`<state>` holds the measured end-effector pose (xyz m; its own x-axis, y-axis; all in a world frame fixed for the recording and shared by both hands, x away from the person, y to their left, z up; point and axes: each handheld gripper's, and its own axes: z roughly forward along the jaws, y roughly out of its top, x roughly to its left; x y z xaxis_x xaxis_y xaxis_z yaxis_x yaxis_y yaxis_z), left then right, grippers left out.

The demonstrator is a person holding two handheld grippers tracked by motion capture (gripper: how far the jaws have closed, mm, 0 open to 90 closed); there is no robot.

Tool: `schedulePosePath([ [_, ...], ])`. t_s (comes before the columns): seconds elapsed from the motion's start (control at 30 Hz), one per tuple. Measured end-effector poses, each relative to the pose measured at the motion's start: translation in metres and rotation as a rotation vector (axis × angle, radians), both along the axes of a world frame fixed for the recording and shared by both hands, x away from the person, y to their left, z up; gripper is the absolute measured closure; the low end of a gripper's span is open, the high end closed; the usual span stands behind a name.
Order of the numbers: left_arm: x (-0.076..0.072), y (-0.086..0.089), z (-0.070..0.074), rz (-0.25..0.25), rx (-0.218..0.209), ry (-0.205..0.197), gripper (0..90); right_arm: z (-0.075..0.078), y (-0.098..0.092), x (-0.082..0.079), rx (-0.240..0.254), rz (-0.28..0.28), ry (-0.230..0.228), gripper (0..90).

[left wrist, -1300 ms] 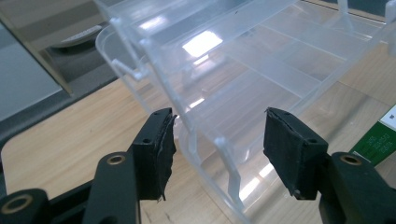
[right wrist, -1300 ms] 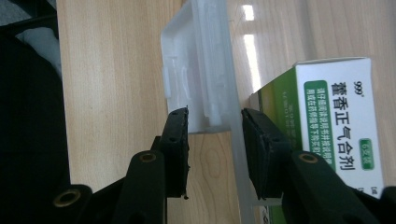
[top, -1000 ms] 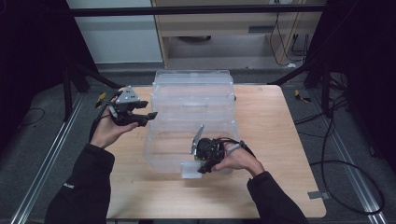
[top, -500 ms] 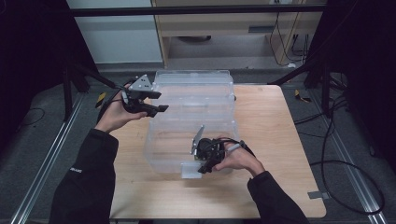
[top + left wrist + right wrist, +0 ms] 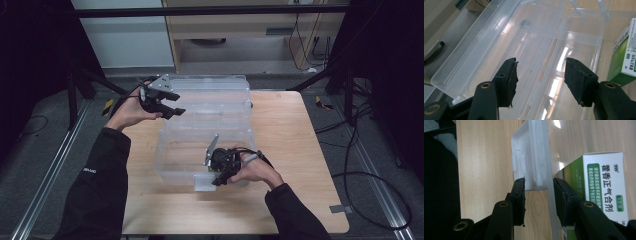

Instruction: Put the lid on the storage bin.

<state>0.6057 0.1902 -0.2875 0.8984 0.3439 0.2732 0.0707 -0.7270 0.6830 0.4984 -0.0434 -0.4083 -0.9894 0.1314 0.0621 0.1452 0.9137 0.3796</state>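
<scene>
My right gripper point(image 5: 216, 176) is clamped on the front latch tab point(image 5: 530, 157) of the clear storage box point(image 5: 210, 131), at the near edge of the surface point(image 5: 295, 150), holding the base steady. My left gripper point(image 5: 167, 104) hovers with jaws wide and nothing between them over the far-left corner, where the open lid point(image 5: 212, 92) lies flat beyond the base.

Key relation: the lid's long axis runs left-right, its free edge just below and ahead of the left gripper, so the left hand is the nearer one to swing it shut.

The left gripper view shows the lid's inside point(image 5: 524, 50) right under my jaws, untouched. The right gripper view shows the pads pinching the tab and a green-and-white medicine carton point(image 5: 604, 185) inside the box.
</scene>
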Motion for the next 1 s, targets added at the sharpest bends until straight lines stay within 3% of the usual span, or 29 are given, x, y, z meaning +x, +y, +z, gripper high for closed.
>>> schedulePosePath([
  [0.4,0.015,-0.01,-0.009,-0.02,0.089,0.007,45.5,0.0,0.0,0.0,-0.002,-0.003,0.0,63.3],
  [0.8,0.025,-0.022,-0.022,-0.038,0.172,0.046,63.6,0.0,0.0,0.0,-0.003,0.0,-0.005,63.3],
  [1.0,0.027,-0.027,-0.022,-0.029,0.211,0.053,67.4,0.0,0.0,-0.001,-0.003,0.001,-0.01,63.4],
])
